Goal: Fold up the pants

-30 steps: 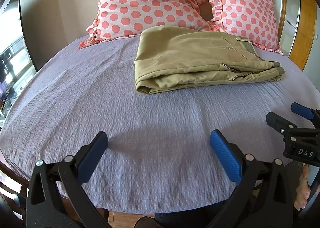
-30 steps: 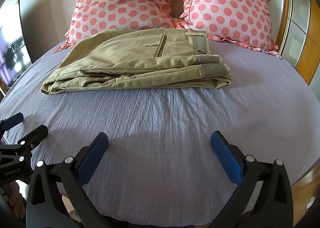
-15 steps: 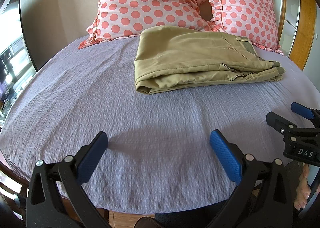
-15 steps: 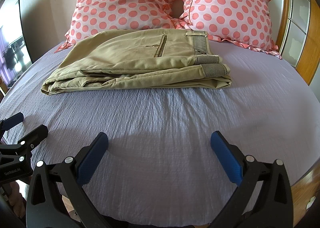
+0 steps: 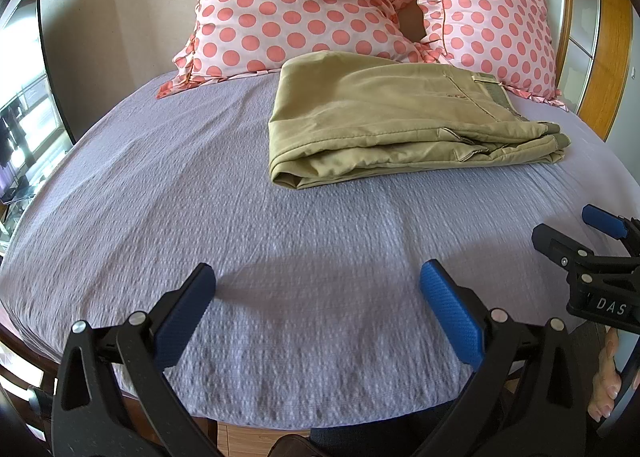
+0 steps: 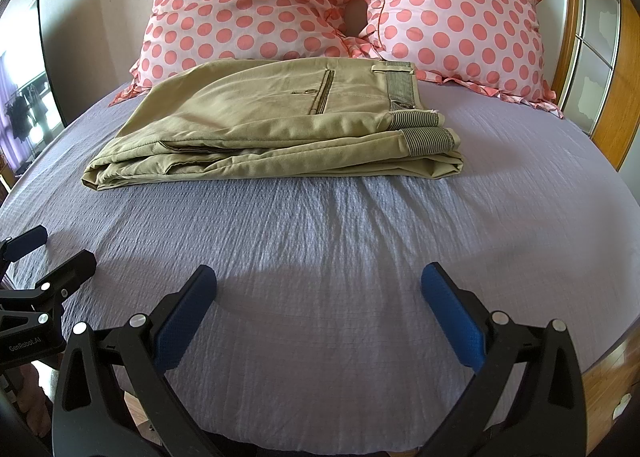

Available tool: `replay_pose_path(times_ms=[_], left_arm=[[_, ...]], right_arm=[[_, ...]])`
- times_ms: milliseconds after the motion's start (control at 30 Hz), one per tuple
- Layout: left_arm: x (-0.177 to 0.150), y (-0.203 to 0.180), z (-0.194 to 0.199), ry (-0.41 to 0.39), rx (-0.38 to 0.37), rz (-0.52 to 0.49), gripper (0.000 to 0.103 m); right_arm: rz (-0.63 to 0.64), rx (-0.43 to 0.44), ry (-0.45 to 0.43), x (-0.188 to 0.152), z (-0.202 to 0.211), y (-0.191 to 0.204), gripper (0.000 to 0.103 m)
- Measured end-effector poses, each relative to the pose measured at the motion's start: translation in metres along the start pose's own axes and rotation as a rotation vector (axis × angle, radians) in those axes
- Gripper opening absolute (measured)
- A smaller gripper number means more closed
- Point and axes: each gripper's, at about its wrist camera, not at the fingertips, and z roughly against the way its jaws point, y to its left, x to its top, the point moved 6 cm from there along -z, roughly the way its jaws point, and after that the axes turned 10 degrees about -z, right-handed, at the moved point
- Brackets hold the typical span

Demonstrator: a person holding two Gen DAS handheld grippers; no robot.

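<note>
I see the folded pants (image 6: 272, 129) lying on the bed (image 6: 320, 241) toward its head end, just in front of two pillows (image 6: 248, 5) propped side by side there. My left gripper (image 5: 316, 297) and right gripper (image 6: 318, 297) hover over the foot edge, well apart from the pants.
</note>
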Motion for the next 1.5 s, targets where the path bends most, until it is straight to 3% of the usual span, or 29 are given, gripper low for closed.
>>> replay_pose_path(times_ms=[1500], left_arm=[[0.0007,0.0018,-0.0027,0.039,-0.02,-0.004,0.101]], right_arm=[[0.0,0.0,0.001,0.001,-0.0003,0.0002,0.102]])
